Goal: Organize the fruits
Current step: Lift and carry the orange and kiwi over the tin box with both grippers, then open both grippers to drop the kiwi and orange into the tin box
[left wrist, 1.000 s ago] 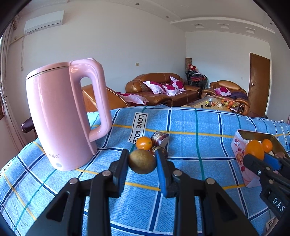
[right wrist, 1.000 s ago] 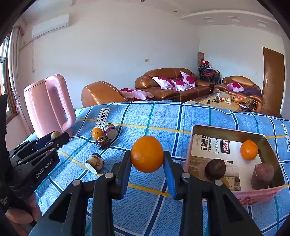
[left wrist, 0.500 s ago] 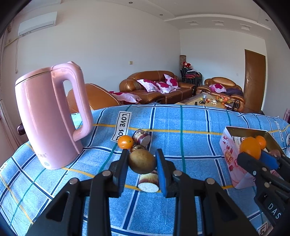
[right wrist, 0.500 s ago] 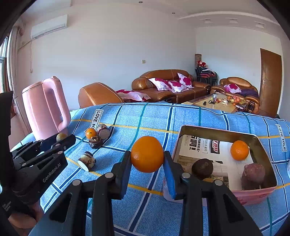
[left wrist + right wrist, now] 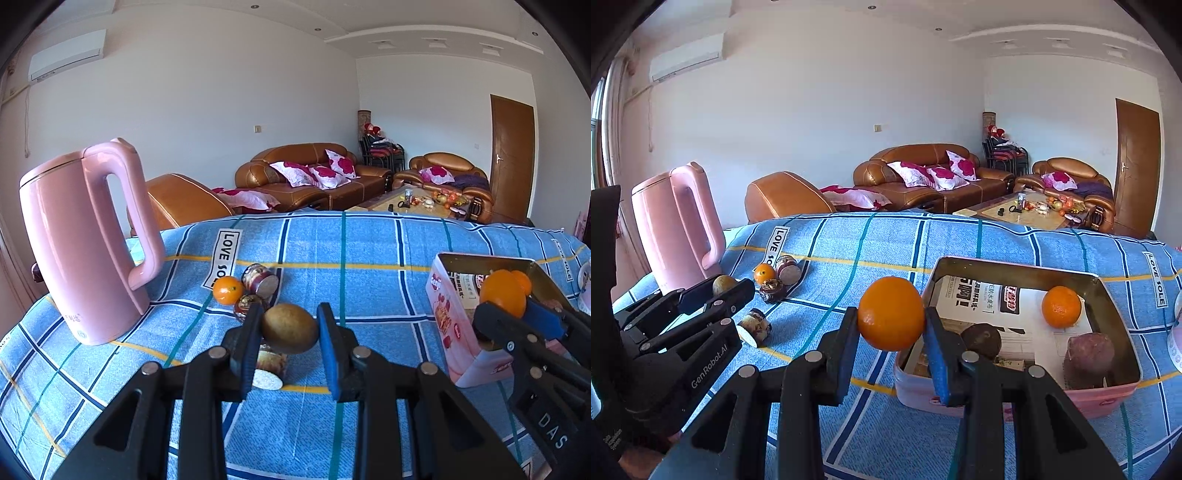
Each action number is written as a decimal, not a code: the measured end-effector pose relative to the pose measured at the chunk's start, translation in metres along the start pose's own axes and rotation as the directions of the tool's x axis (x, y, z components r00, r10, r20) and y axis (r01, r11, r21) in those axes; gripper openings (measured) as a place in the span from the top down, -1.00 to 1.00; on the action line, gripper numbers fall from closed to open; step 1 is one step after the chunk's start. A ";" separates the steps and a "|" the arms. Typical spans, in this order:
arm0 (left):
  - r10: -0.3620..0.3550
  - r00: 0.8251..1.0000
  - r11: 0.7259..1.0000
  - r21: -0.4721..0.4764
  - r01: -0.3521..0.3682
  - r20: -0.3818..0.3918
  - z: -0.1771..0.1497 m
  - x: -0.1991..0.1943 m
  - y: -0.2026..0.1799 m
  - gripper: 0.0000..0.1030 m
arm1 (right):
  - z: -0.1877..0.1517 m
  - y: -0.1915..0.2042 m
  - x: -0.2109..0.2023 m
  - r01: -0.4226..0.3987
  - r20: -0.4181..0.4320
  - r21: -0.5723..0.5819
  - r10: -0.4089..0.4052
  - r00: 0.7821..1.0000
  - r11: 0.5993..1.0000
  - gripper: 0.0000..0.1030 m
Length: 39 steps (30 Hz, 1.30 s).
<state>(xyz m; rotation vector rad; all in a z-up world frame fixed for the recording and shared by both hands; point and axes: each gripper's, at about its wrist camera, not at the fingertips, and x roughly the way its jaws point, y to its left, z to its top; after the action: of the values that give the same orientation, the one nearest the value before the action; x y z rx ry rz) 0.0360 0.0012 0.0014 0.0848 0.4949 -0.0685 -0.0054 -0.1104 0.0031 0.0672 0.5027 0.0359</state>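
Note:
My left gripper (image 5: pixel 290 328) is shut on a brown kiwi (image 5: pixel 290 328), held above the blue checked cloth (image 5: pixel 369 254). My right gripper (image 5: pixel 891 320) is shut on an orange (image 5: pixel 891 313), held just left of the pink tin box (image 5: pixel 1108 391). The box holds a small orange (image 5: pixel 1061 307), a dark round fruit (image 5: pixel 981 340) and a purple lump (image 5: pixel 1089 355). A small orange (image 5: pixel 228 290) lies on the cloth beyond the kiwi. In the left wrist view the right gripper with its orange (image 5: pixel 503 293) is at the box (image 5: pixel 458 332).
A tall pink kettle (image 5: pixel 81 240) stands at the left. Several small jars lie by the loose orange: one (image 5: pixel 260 278) behind it, one (image 5: pixel 245 304) beside it, one (image 5: pixel 269 369) under the kiwi. Sofas and a coffee table are beyond the table's far edge.
Both grippers have moved right, toward the box, each still holding its fruit. The kettle has slid further left in both views.

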 end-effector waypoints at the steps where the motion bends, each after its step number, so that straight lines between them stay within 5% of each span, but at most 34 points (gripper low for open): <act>1: -0.002 1.000 1.000 0.001 0.002 -0.001 0.000 0.000 -0.001 0.38 | 0.000 -0.001 0.000 0.002 0.001 0.001 -0.002 1.000 1.000 0.28; 39: -0.099 0.995 0.991 0.093 0.098 0.015 0.014 0.000 -0.095 0.38 | 0.010 -0.086 -0.012 0.127 0.025 0.055 -0.128 0.991 0.990 0.28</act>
<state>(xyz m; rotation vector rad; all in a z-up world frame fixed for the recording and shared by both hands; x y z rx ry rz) 0.0345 -0.0946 0.0070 0.1502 0.4760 -0.1888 -0.0093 -0.1975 0.0115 0.0876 0.4786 -0.1036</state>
